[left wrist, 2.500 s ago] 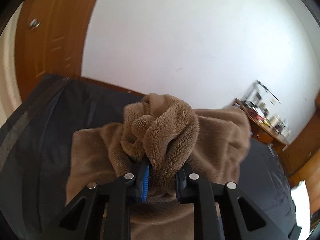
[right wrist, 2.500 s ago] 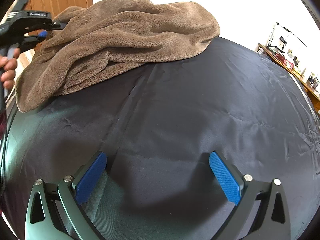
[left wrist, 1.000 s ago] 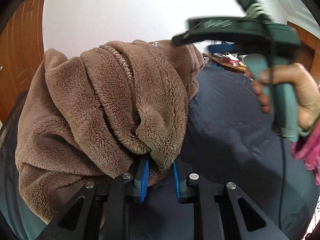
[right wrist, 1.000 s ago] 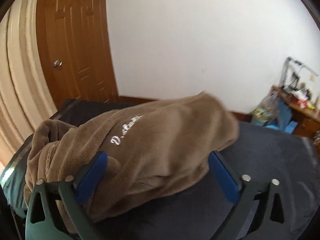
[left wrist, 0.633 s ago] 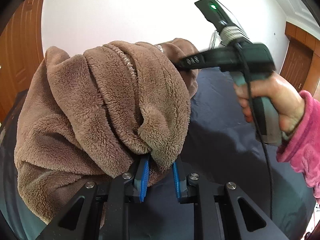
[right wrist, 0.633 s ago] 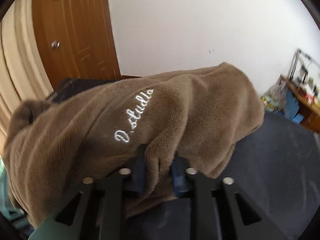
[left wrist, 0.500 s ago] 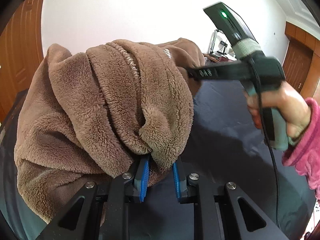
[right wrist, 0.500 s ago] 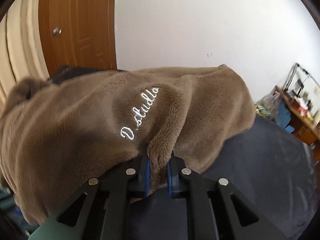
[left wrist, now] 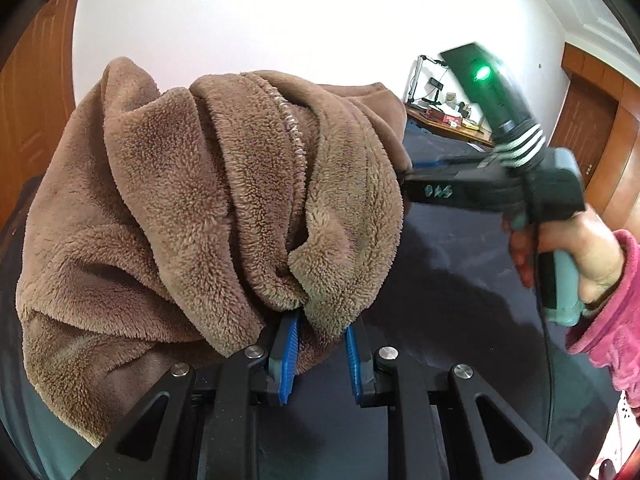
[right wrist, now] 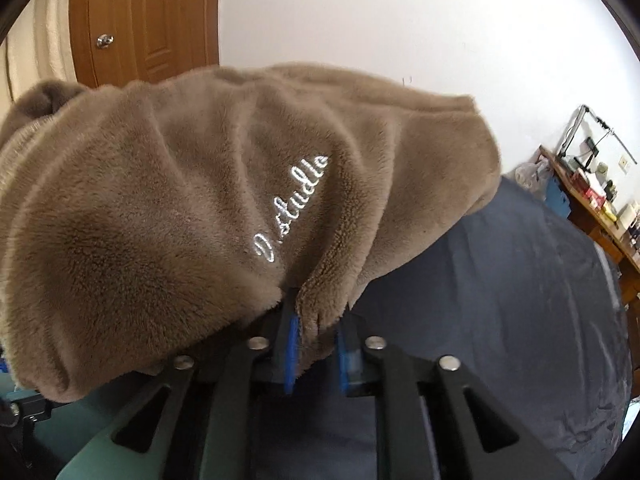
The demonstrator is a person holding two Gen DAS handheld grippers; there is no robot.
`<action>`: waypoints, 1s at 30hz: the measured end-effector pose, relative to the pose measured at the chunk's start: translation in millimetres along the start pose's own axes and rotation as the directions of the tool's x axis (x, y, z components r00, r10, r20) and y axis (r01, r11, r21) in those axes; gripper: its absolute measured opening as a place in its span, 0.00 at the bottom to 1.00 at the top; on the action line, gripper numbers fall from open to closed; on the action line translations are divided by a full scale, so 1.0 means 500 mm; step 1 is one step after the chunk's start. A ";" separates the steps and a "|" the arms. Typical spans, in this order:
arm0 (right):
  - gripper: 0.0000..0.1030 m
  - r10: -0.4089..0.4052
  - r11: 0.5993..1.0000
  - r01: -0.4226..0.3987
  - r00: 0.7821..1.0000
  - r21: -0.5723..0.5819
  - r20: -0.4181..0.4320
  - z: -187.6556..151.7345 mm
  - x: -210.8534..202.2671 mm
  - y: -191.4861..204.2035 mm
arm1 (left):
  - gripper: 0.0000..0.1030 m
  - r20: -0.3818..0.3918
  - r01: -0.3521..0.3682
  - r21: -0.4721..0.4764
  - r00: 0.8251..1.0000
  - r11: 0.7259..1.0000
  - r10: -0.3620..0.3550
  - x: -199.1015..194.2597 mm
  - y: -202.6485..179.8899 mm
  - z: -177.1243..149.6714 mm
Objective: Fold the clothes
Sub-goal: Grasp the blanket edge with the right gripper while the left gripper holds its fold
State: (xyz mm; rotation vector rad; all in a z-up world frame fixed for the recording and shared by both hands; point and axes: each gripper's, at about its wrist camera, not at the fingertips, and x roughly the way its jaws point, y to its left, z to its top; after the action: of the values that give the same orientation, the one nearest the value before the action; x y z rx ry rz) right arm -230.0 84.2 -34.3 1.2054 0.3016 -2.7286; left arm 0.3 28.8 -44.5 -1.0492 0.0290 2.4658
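A brown fleece garment (left wrist: 200,200) hangs bunched and lifted above a dark cloth-covered surface (left wrist: 460,300). My left gripper (left wrist: 320,356) is shut on a thick fold of its edge, blue pads pressing the fleece. In the right wrist view the garment (right wrist: 160,220) shows silver script lettering (right wrist: 292,208). A narrow fold of its hem sits between the pads of my right gripper (right wrist: 316,356). Its jaws are opening slightly, with the pads still against the fold. In the left wrist view the right gripper's body (left wrist: 480,188) reaches into the garment from the right, its tips hidden by fleece.
A person's hand (left wrist: 580,248) in a pink sleeve (left wrist: 616,320) holds the right gripper's handle. The dark surface (right wrist: 500,300) spreads out to the right. A wooden door (right wrist: 152,20) stands behind on the left, and a cluttered desk (right wrist: 592,208) stands at the far right.
My right gripper went from wide open around the garment to closed on a fold of its hem, then sank a little; its pads now stand slightly wider. My left gripper kept its hold.
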 end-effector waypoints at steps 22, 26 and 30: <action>0.79 -0.034 0.999 0.035 0.997 0.011 -0.073 0.278 0.172 -0.070 | 0.21 -0.024 0.015 -0.008 1.000 1.000 -0.016 0.022 0.010 -0.016; 0.69 0.033 0.999 -0.028 0.993 0.040 -0.117 0.252 0.195 -0.092 | 0.21 -0.026 0.019 -0.012 0.999 1.000 -0.019 0.024 0.014 -0.017; 0.28 0.031 0.999 -0.030 0.994 0.013 -0.103 0.213 0.163 -0.110 | 0.21 -0.024 0.016 -0.009 1.000 1.000 -0.016 0.024 0.013 -0.019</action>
State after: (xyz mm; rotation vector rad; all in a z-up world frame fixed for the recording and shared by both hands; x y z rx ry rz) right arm -372.2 107.9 -17.8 1.3455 0.2780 -2.6509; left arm -3.3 26.0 -60.5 -1.0786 0.0173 2.4413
